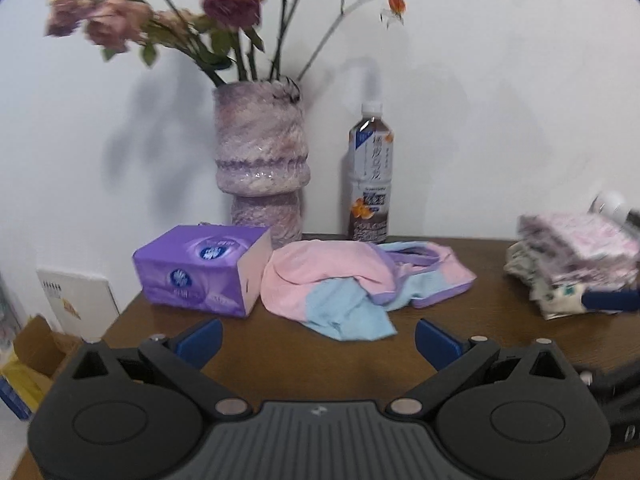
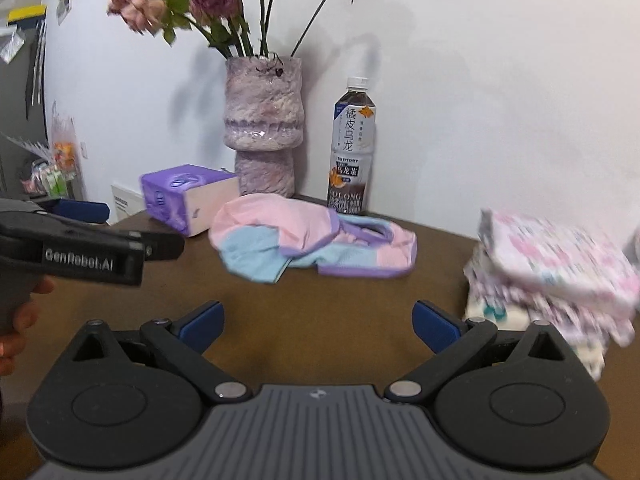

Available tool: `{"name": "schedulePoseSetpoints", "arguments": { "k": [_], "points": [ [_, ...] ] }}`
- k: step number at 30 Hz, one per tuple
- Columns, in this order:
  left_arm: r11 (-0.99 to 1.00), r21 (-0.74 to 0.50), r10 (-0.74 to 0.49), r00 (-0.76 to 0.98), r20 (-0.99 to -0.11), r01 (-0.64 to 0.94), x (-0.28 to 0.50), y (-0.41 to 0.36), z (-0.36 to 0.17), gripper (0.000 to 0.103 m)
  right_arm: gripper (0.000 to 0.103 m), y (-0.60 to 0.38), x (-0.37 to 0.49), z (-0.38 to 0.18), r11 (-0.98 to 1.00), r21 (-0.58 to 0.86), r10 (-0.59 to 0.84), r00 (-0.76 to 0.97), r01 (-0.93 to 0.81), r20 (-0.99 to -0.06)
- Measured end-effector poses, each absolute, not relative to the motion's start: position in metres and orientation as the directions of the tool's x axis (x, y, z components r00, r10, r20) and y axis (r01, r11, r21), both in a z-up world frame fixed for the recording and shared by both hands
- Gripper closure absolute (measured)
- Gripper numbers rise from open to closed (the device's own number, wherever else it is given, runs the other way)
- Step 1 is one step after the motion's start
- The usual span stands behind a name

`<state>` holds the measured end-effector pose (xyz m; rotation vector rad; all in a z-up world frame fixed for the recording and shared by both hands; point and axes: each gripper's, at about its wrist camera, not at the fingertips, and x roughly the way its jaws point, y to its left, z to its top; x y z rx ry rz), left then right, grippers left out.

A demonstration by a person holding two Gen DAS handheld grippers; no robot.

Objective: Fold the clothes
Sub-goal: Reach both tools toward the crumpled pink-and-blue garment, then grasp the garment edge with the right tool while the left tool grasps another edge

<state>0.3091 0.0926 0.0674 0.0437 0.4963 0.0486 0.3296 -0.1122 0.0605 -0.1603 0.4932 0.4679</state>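
While both the left gripper (image 1: 318,340) and right gripper (image 2: 318,322) hover wide open and empty, the crumpled pink-and-blue garment (image 1: 352,284) lies on the table (image 1: 304,364) at twelve o'clock, folded clothes (image 2: 560,268) at three.

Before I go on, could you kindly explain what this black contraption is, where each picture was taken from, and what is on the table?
These are two handheld grippers, each with a camera looking forward along its blue-tipped fingers. One picture comes from the left gripper, the other from the right gripper; both are open and hold nothing. In the right view, the person's hand grips the left tool's handle. On the brown table lies a crumpled pink and blue garment, not yet folded. At the right sits a stack of patterned clothes. Behind stand a purple tissue box, a vase of dried flowers and a tea bottle.
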Motion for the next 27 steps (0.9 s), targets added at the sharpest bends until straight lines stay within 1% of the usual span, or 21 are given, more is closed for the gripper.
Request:
{"name": "schedulePoseSetpoints", "arguments": {
  "k": [3, 4, 7, 9, 11, 13, 14, 15, 16, 17, 18, 19, 20, 21, 25, 27],
  "points": [
    [0.99, 0.143, 0.082, 0.874, -0.479, -0.015, 0.341, 0.092, 0.057, 0.008, 0.012, -0.103, 0.37, 0.056, 0.887, -0.037, 0.381, 0.775, -0.46, -0.505],
    [0.987, 0.161, 0.083, 0.872, -0.482, -0.005, 0.352, 0.092, 0.052, 0.01, 0.018, -0.101, 0.383, 0.053, 0.888, -0.028, 0.381, 0.768, -0.459, -0.514],
    [0.98, 0.198, 0.076, 0.867, -0.493, 0.026, 0.383, 0.09, 0.036, 0.014, 0.027, -0.093, 0.423, 0.039, 0.893, 0.008, 0.379, 0.744, -0.449, -0.55],
    [0.982, 0.185, 0.055, 0.855, -0.515, 0.048, 0.403, 0.083, 0.023, 0.017, 0.03, -0.089, 0.444, 0.029, 0.891, 0.043, 0.394, 0.721, -0.453, -0.57],
    [0.982, 0.176, 0.043, 0.837, -0.545, 0.064, 0.418, 0.08, 0.013, 0.024, 0.034, -0.085, 0.46, 0.018, 0.886, 0.064, 0.407, 0.703, -0.46, -0.583],
    [0.983, 0.169, 0.041, 0.818, -0.574, 0.069, 0.432, 0.08, 0.003, 0.027, 0.04, -0.08, 0.474, 0.009, 0.882, 0.07, 0.412, 0.69, -0.466, -0.595],
    [0.989, 0.129, 0.017, 0.815, -0.579, 0.071, 0.434, 0.083, 0.003, 0.033, 0.043, -0.078, 0.478, 0.006, 0.881, 0.073, 0.414, 0.688, -0.467, -0.596],
    [0.994, 0.087, -0.008, 0.813, -0.583, 0.072, 0.437, 0.086, 0.004, 0.036, 0.046, -0.077, 0.482, 0.003, 0.881, 0.076, 0.416, 0.688, -0.467, -0.594],
    [0.995, 0.076, -0.011, 0.807, -0.59, 0.069, 0.439, 0.088, 0.003, 0.041, 0.053, -0.075, 0.484, 0.002, 0.883, 0.076, 0.413, 0.689, -0.463, -0.595],
    [0.996, 0.067, -0.013, 0.802, -0.597, 0.066, 0.441, 0.089, 0.003, 0.043, 0.062, -0.077, 0.485, 0.003, 0.885, 0.094, 0.417, 0.685, -0.456, -0.597],
    [0.996, 0.057, -0.023, 0.799, -0.601, 0.072, 0.441, 0.089, 0.003, 0.047, 0.087, -0.079, 0.485, 0.004, 0.886, 0.119, 0.424, 0.679, -0.448, -0.6],
    [0.995, 0.06, -0.033, 0.807, -0.589, 0.084, 0.433, 0.086, 0.01, 0.064, 0.099, -0.082, 0.485, 0.005, 0.887, 0.143, 0.43, 0.673, -0.439, -0.602],
    [0.993, 0.064, -0.043, 0.816, -0.576, 0.097, 0.424, 0.084, 0.017, 0.086, 0.099, -0.084, 0.485, 0.006, 0.887, 0.167, 0.437, 0.667, -0.43, -0.604],
    [0.992, 0.068, -0.053, 0.824, -0.563, 0.11, 0.416, 0.081, 0.024, 0.092, 0.099, -0.088, 0.481, 0.008, 0.883, 0.19, 0.452, 0.665, -0.43, -0.594],
    [0.983, 0.086, -0.095, 0.854, -0.511, 0.161, 0.38, 0.071, 0.053, 0.098, 0.1, -0.104, 0.452, 0.034, 0.86, 0.231, 0.503, 0.682, -0.455, -0.532],
    [0.978, 0.097, -0.117, 0.867, -0.484, 0.186, 0.363, 0.066, 0.067, 0.098, 0.1, -0.112, 0.432, 0.055, 0.846, 0.24, 0.529, 0.69, -0.477, -0.494]
  ]
}}
